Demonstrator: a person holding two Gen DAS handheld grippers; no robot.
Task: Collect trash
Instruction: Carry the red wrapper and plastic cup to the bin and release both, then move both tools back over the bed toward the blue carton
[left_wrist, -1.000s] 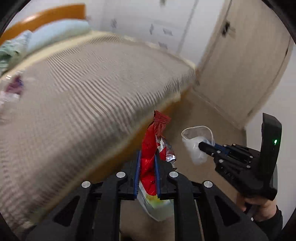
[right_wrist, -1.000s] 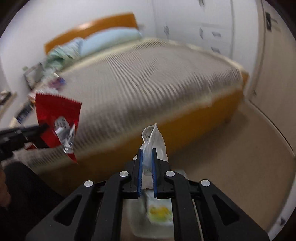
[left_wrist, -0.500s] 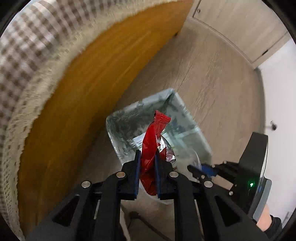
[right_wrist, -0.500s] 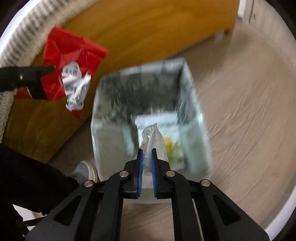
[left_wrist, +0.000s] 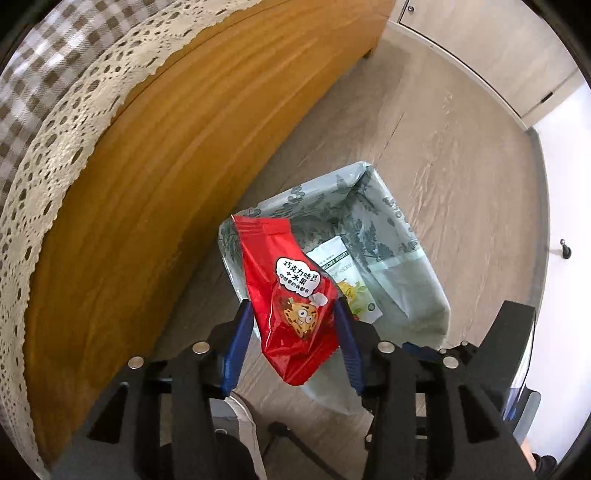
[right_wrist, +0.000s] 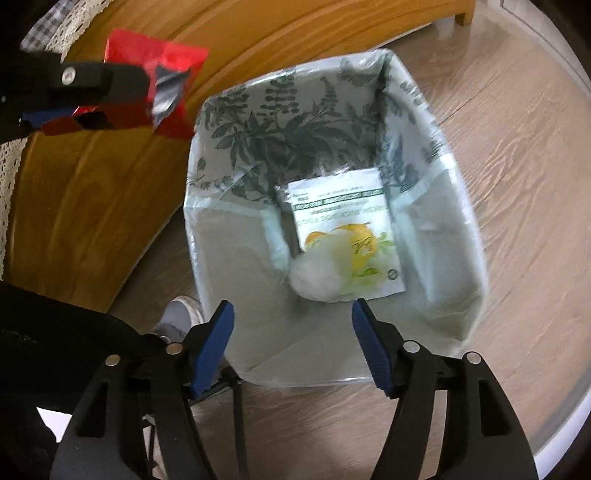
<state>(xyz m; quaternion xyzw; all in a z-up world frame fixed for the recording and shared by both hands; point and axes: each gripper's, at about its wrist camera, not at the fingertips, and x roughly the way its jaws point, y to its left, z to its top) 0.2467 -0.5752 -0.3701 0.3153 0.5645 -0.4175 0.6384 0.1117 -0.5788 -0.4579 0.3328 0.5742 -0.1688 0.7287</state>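
red glossy foil snack wrapper (left_wrist: 291, 306), light, crinkly and slippery, best pinched by its sealed edge, hangs between the opening left gripper (left_wrist: 293, 345) at six o'clock over the leaf-print-lined bin (left_wrist: 424, 254); right gripper (right_wrist: 291, 345) opening, empty.

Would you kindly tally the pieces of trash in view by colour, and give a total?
Red: 1, the red foil snack wrapper between the opening left gripper's pads.
White: 1, the white-and-yellow printed food pouch in the lined bin.
Clear: 1, the crumpled clear plastic bag on that pouch.
Total: 3
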